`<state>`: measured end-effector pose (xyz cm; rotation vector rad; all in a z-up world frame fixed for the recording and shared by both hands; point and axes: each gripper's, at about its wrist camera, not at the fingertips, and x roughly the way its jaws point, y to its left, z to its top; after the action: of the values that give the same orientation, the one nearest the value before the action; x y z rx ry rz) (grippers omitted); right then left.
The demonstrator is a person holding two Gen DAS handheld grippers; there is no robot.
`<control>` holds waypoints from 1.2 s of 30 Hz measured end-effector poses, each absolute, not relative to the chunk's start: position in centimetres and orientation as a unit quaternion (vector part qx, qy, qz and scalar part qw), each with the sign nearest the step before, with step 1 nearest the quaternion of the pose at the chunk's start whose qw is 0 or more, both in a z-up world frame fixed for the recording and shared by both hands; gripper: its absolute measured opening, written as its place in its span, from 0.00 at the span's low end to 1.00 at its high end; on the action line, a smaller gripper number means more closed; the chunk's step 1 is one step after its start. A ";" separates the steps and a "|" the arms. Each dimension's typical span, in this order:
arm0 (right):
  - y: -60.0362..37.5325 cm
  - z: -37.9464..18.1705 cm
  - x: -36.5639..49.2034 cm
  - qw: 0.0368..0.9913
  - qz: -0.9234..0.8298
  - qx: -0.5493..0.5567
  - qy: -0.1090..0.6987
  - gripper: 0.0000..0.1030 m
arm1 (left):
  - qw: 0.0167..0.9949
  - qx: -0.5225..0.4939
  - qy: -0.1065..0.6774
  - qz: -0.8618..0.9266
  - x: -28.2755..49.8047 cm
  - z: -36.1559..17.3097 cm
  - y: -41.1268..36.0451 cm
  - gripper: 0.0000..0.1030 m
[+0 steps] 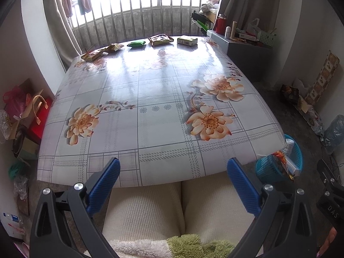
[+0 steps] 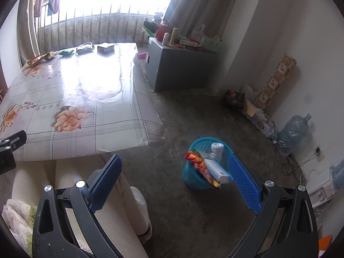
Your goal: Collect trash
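I see left gripper [image 1: 173, 167] fingers released over counter [image 1: 150, 99] edge; right gripper [image 2: 174, 165] fingers released, empty, near blue basket [image 2: 193, 178]; wrappers [image 1: 160, 39] at far edge.

Left gripper [image 1: 173, 167], right gripper [image 2: 175, 165]: black frames, silver screws, blue ribbed finger pads [image 1: 241, 188]. Beneath frames: cream ribbed trousers [image 1: 146, 210], fluffy white-green garment [image 1: 185, 246], white shoe [image 2: 139, 200].

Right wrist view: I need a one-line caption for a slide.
Open right gripper hovers empty beside the blue basket already holding trash, while five packets remain along the table's far edge.
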<state>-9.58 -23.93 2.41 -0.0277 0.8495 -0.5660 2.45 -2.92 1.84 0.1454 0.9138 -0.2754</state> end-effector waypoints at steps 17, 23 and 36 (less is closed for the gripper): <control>-22.2 1.1 -8.5 0.872 -0.231 -0.009 0.431 0.92 | 0.880 0.059 0.455 -0.118 3.0 1.2 -1.7 0.95; -21.6 1.0 -8.2 0.875 -0.222 -0.002 0.431 0.92 | 0.880 0.056 0.457 -0.114 3.0 1.1 -1.4 0.95; -18.1 1.5 -8.3 0.914 -0.197 0.015 0.355 0.92 | 0.889 0.035 0.451 -0.074 3.6 1.2 1.6 0.95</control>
<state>-8.34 -18.09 1.47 0.0317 0.7314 -0.4049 3.62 1.60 1.17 0.0733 0.9362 -0.1537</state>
